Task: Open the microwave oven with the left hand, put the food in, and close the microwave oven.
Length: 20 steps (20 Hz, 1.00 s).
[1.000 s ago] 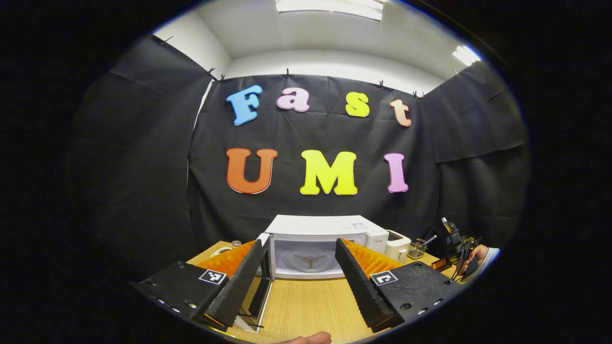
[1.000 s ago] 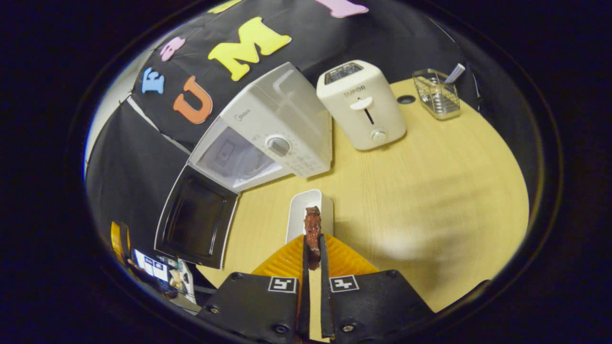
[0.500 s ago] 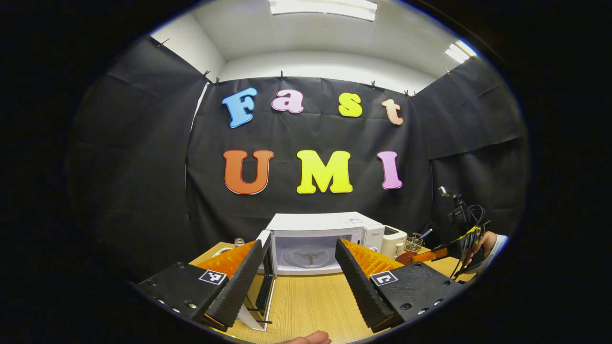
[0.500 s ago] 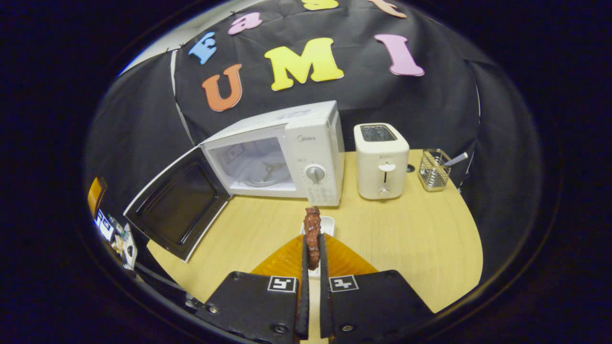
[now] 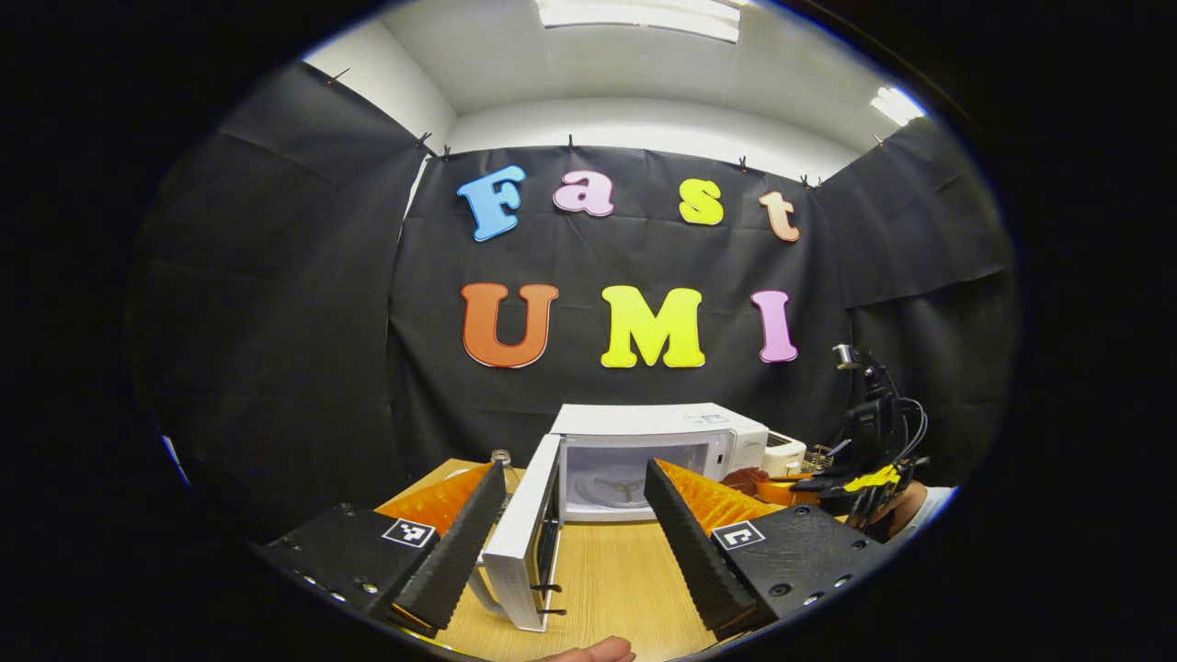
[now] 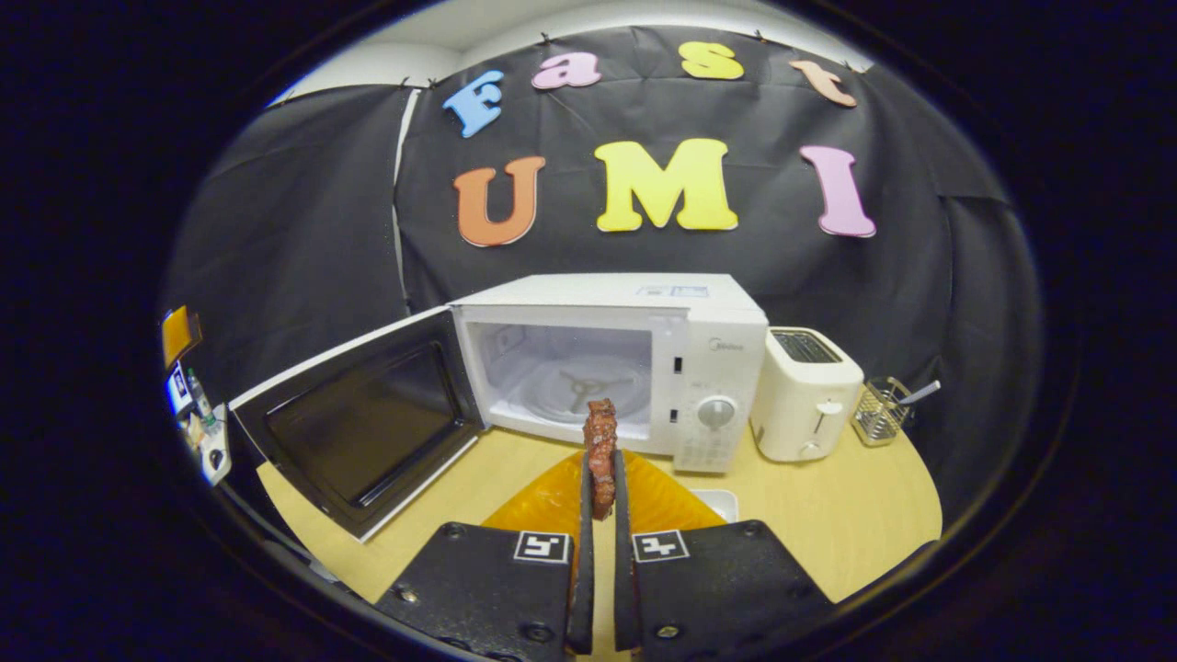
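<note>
The white microwave stands at the back of the wooden table. Its door is swung wide open to the left, and the cavity with its turntable is bare. A brown piece of food sticks up between my right gripper's fingers, which are shut on it, just in front of the cavity's lower edge. In the left gripper view the left gripper is open and holds nothing, close to the door, which is seen edge-on. The right gripper with the food appears at the right of the microwave.
A white toaster and a wire basket stand right of the microwave. A small white dish lies on the table under my right gripper. A small bottle stands left of the door. A fingertip shows at the bottom edge.
My right gripper has lifted the food off the white dish and turned to face the open cavity, closer to it. The left gripper has drifted left; the door now looks edge-on.
</note>
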Each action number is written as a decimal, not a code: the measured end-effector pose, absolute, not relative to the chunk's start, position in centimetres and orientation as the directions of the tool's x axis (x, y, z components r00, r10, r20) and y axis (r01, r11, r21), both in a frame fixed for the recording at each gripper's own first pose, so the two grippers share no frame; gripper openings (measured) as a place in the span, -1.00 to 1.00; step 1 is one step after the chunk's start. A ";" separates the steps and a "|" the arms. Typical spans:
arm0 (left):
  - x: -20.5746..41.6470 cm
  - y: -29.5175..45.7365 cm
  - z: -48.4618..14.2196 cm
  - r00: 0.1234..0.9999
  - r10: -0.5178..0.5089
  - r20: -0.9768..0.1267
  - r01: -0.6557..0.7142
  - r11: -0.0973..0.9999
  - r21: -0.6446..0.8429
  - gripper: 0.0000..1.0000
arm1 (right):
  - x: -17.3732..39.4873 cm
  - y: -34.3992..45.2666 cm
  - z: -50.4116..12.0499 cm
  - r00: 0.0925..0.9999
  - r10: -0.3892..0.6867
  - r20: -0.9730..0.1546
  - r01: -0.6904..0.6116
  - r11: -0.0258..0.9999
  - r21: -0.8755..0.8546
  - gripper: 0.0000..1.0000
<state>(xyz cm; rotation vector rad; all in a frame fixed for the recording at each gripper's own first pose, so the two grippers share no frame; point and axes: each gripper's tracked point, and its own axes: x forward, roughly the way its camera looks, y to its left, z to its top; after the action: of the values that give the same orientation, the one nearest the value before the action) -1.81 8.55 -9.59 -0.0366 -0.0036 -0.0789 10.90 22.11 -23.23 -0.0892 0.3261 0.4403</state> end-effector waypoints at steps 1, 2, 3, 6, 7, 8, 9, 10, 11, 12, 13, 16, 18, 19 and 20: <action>-1.9 8.9 -9.6 0.997 -0.075 0.005 0.075 0.996 -0.039 0.87 | 11.4 23.2 -23.3 0.855 0.408 -0.319 -0.435 0.900 -0.014 -0.76; -2.0 9.2 -9.8 0.997 -0.071 0.003 0.071 0.997 -0.042 0.87 | 11.9 24.4 -23.3 0.857 0.411 -0.312 -0.438 0.899 -0.017 -0.77; -1.9 9.7 -9.9 0.998 -0.066 0.000 0.066 0.997 -0.046 0.87 | 12.6 25.3 -23.5 0.858 0.413 -0.307 -0.440 0.898 -0.021 -0.76; -1.9 10.8 -10.4 0.999 -0.044 -0.014 0.043 0.997 -0.057 0.87 | 14.2 28.2 -24.4 0.853 0.418 -0.311 -0.444 0.896 -0.013 -0.76; -1.8 11.1 -10.7 0.999 -0.040 -0.019 0.039 0.998 -0.058 0.87 | 14.8 29.1 -24.6 0.853 0.420 -0.309 -0.445 0.896 -0.010 -0.76; -2.0 11.2 -10.9 0.999 -0.038 -0.022 0.037 0.998 -0.053 0.87 | 15.5 30.0 -24.8 0.855 0.421 -0.303 -0.444 0.896 -0.007 -0.76; -2.1 11.5 -11.0 0.999 -0.033 -0.026 0.032 0.998 -0.045 0.87 | 16.0 31.1 -24.9 0.856 0.431 -0.286 -0.446 0.895 0.013 -0.76; -2.0 11.9 -11.4 0.999 -0.028 -0.033 0.027 0.999 -0.037 0.87 | 16.6 32.3 -25.1 0.852 0.448 -0.271 -0.454 0.890 0.043 -0.76; -1.9 12.1 -11.8 0.999 -0.027 -0.043 0.026 0.999 -0.033 0.87 | 17.2 33.3 -25.6 0.850 0.456 -0.264 -0.453 0.888 0.075 -0.76; -1.8 12.1 -12.4 0.998 -0.028 -0.055 0.026 0.999 -0.034 0.87 | 17.8 34.2 -26.2 0.847 0.462 -0.263 -0.445 0.887 0.124 -0.76; -1.8 12.3 -12.8 0.997 -0.029 -0.066 0.026 0.999 -0.038 0.87 | 18.6 35.2 -26.8 0.843 0.467 -0.267 -0.434 0.884 0.175 -0.76; -1.7 12.9 -13.4 0.995 -0.028 -0.092 0.022 0.998 -0.067 0.87 | 21.4 36.7 -27.0 0.866 0.445 -0.228 -0.358 0.870 0.341 -0.76; -1.8 13.3 -13.4 0.995 -0.034 -0.099 0.026 0.996 -0.084 0.87 | 23.7 36.8 -26.6 0.902 0.393 -0.181 -0.286 0.855 0.433 -0.76; -1.8 13.7 -13.2 0.995 -0.027 -0.099 0.018 0.996 -0.085 0.87 | 24.7 36.9 -26.2 0.916 0.367 -0.159 -0.256 0.842 0.474 -0.76; -1.9 14.1 -13.1 0.995 -0.020 -0.098 0.012 0.997 -0.082 0.87 | 25.7 37.1 -26.1 0.928 0.343 -0.141 -0.227 0.826 0.516 -0.76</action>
<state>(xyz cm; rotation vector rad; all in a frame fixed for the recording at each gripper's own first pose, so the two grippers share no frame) -1.95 14.09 -13.09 -0.0818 0.0988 -0.0156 25.66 37.06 -26.08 0.5165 0.2333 0.3060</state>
